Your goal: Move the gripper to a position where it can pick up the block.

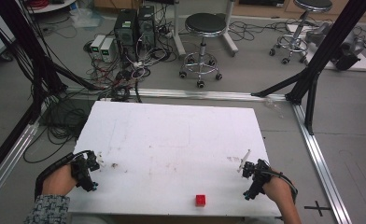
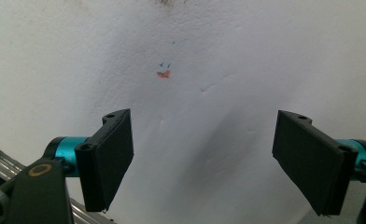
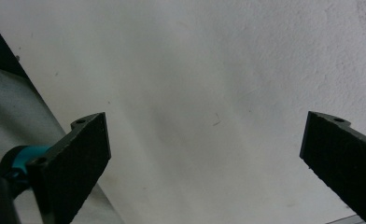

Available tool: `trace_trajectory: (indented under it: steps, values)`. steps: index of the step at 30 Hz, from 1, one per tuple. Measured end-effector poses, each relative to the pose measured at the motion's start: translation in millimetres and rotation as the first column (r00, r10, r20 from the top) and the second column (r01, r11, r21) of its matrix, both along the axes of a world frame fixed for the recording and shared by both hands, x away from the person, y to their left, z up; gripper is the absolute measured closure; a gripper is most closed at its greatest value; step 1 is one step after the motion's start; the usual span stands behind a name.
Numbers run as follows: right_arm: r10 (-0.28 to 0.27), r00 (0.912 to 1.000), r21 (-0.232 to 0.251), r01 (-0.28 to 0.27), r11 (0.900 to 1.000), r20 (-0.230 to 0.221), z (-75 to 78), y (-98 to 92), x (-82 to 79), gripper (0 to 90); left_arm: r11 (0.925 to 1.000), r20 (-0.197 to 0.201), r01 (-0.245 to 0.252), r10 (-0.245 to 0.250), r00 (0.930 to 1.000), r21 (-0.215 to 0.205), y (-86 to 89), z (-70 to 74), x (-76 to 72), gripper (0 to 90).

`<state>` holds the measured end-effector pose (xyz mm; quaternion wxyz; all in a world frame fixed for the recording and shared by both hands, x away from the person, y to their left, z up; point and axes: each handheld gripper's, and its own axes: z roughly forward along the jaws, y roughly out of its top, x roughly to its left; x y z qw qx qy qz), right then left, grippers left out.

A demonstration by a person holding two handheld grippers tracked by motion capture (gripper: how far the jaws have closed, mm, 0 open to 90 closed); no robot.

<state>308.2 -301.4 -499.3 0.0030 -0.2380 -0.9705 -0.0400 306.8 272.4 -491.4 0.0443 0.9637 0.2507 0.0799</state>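
Note:
A small red cube sits on the white table near its front edge, a little right of the middle. My left gripper rests at the table's front left, held by a hand, its jaws wide apart with nothing between them. At the front right, my right gripper is also open, well to the right of the cube, with bare table between its jaws. A small orange and blue mark lies on the table ahead of the left gripper.
Two round stools, computer boxes and tangled cables stand on the floor beyond the table. Black frame posts rise at the right and left. The table's right edge shows at left in the right gripper view.

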Motion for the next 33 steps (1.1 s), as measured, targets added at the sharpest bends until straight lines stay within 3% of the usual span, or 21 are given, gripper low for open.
trace_trajectory:
  steps: [17,33]
  values:
    - [0.007,1.0000,-0.007,-0.007,1.000,0.005,4.9,-2.1,-0.1,0.9,1.0000,-0.001,-0.005,0.005,1.0000,-0.002,-1.0,-0.3,0.6,20.8]
    - [0.124,0.9909,-0.044,-0.122,0.992,0.052,37.3,4.5,-3.9,1.0,0.9999,0.009,-0.011,0.011,0.9999,-0.009,-1.3,1.1,-0.1,20.8]
